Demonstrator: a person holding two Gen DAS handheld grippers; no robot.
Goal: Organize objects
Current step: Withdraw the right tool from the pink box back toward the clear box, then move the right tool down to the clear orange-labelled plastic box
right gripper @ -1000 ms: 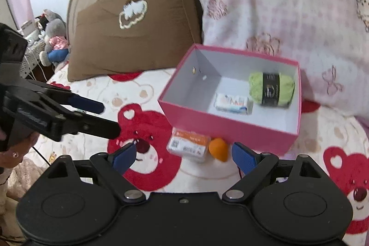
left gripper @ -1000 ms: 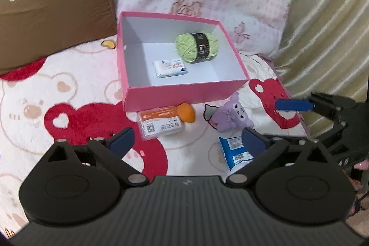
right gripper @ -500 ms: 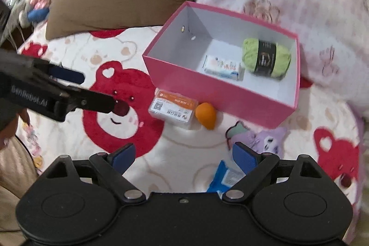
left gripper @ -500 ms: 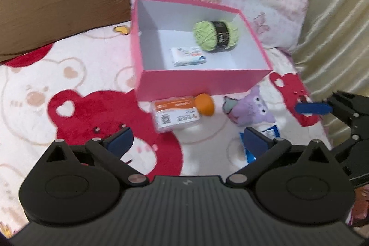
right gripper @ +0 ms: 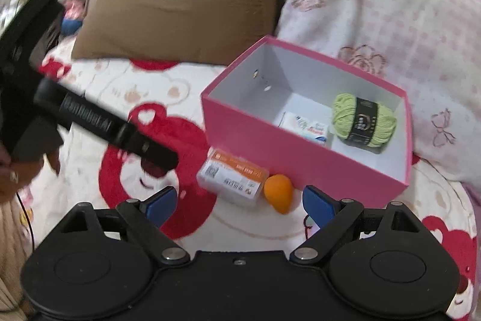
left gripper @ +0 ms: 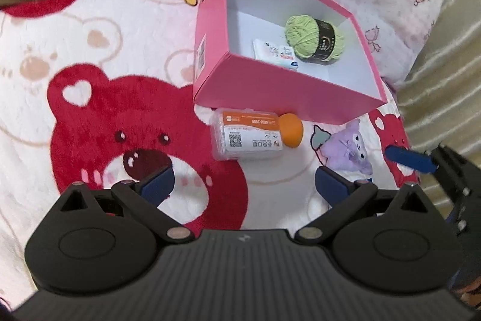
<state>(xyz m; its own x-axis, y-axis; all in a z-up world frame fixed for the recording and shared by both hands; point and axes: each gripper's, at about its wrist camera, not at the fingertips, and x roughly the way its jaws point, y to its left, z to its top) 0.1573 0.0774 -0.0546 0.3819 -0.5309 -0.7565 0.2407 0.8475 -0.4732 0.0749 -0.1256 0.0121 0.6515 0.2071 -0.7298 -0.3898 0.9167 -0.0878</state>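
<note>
A pink box [left gripper: 270, 94] [right gripper: 255, 140] stands on the bear blanket and holds a green yarn ball [left gripper: 314, 38] [right gripper: 362, 122] and a small white packet [left gripper: 275, 53] [right gripper: 306, 128]. In front of it lie a clear orange-labelled case [left gripper: 248, 139] [right gripper: 233, 179], an orange egg-shaped sponge [left gripper: 291, 130] [right gripper: 279, 193] and a purple plush toy [left gripper: 348, 151]. My left gripper [left gripper: 243, 185] is open and empty, hovering just short of the case. My right gripper [right gripper: 239, 205] is open and empty, near the case and sponge.
A brown pillow [right gripper: 186, 5] and a pink checked pillow [right gripper: 390, 5] lie behind the box. The left gripper's arm [right gripper: 99, 125] crosses the left of the right wrist view; the right gripper's finger [left gripper: 410, 160] shows by the plush. A curtain [left gripper: 445, 65] hangs at right.
My left gripper has moved forward and left toward the case. My right gripper has dropped lower and nearer the case and sponge; the plush and blue packet have left its view.
</note>
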